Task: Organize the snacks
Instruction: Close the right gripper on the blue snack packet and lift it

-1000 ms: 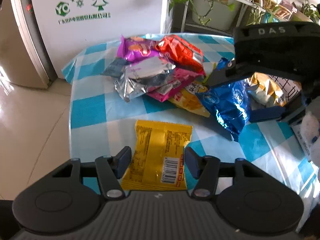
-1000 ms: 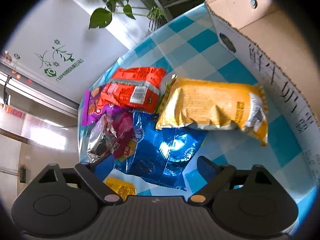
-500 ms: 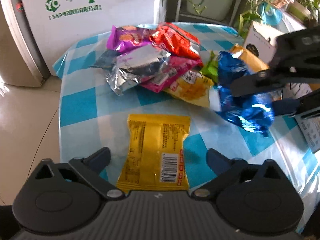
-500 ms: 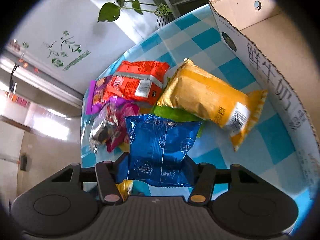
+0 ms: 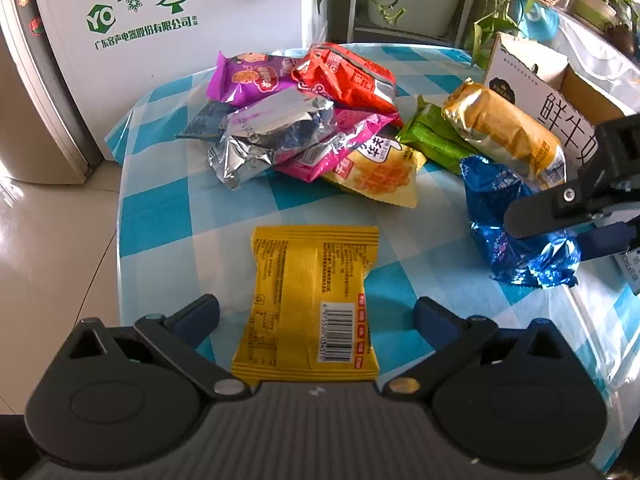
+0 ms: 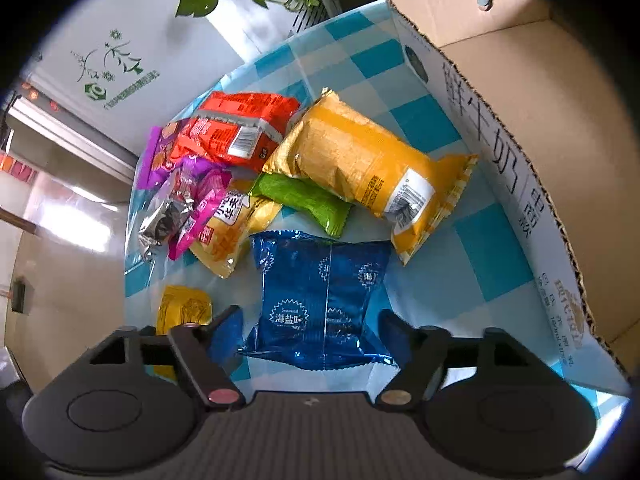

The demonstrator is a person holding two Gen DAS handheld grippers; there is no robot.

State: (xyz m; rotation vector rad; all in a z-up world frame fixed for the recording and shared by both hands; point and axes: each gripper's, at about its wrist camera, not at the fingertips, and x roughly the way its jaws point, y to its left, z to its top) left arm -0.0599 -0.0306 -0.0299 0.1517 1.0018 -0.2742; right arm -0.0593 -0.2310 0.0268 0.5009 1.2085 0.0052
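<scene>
A: Two sets of tongs, both spread wide, nothing gripped. Left tongs (image 5: pixel 316 312) straddle the flat yellow foil snack packet with a barcode (image 5: pixel 310 304), lying on the blue-and-white checked table (image 5: pixel 160 216) apart from the heap.

B: Right tongs (image 6: pixel 310 326)?

A: Either side of the crinkled blue foil snack bag (image 6: pixel 320 300), near the open brown cardboard box (image 6: pixel 560 160); fingers not pressing it, as far as I can tell.

B: Advice?

A: Close on the bag's middle, gently: foil slips and the contents crush. Lift clear of the puffy orange-gold snack bag (image 6: pixel 360 164) beside it, then carry it over the box wall.
</scene>
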